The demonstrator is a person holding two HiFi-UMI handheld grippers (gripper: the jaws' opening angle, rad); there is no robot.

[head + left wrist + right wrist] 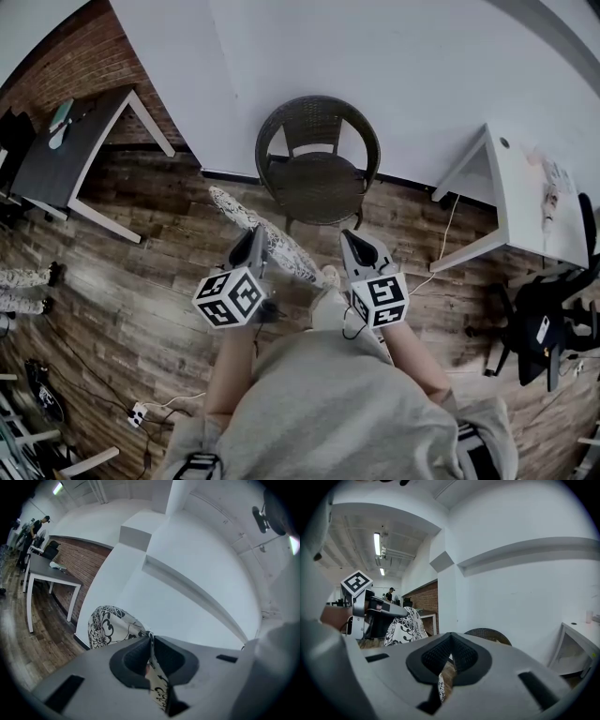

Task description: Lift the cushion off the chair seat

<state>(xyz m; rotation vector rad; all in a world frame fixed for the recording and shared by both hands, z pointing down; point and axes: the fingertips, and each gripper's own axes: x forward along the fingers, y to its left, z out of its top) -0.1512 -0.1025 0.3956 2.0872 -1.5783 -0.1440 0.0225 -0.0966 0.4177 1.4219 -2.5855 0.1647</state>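
Both claws grip shut on the cushion (267, 235): left claw (151, 644) and right claw (451, 644) each pinch its edge. It hangs in front of the chair (319, 178), clear of the bare seat, so the lift looks done.

The person wears a loose, light-grey, short-sleeved top (328, 412). The left gripper (257, 236) and the right gripper (352, 240) have smooth pale-grey shells, and each carries a white cube (228, 298) printed with black square markers. Their jaws are lined with dark ribbed pads (133, 658). A thin black cable (349, 330) loops beside the right gripper's cube.
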